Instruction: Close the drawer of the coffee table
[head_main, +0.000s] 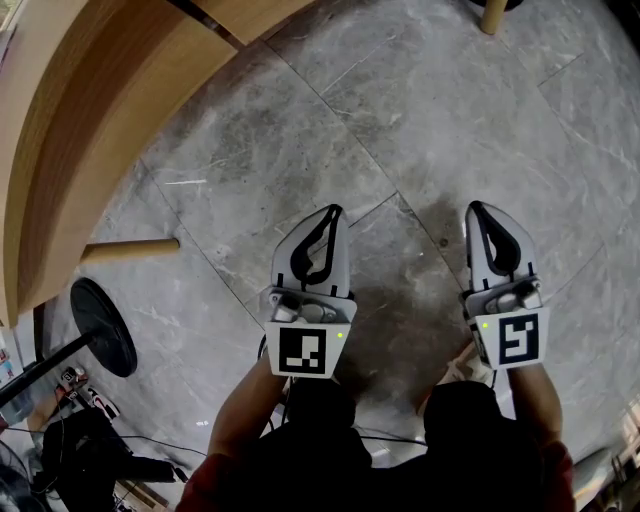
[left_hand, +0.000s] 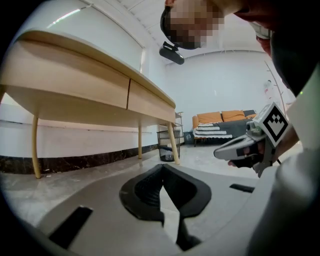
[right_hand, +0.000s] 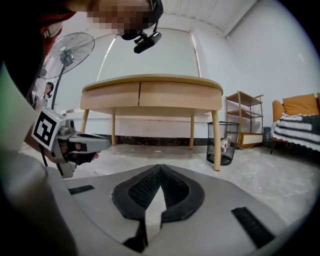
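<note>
The wooden coffee table (head_main: 90, 120) fills the upper left of the head view, one leg (head_main: 130, 249) reaching toward me. In the right gripper view the coffee table (right_hand: 150, 95) stands across the room, and its two drawer fronts (right_hand: 112, 95) look flush with the frame. My left gripper (head_main: 330, 210) and right gripper (head_main: 478, 208) hover side by side over the stone floor, well short of the table. Both are shut with nothing between the jaws, as the left gripper (left_hand: 162, 166) and right gripper (right_hand: 160, 167) show in their own views.
A black fan base (head_main: 103, 327) and cables lie on the floor at my lower left. A wire waste bin (right_hand: 221, 142) stands by the table's right leg, with a small shelf (right_hand: 243, 117) behind it. An orange sofa (left_hand: 220, 125) sits far off.
</note>
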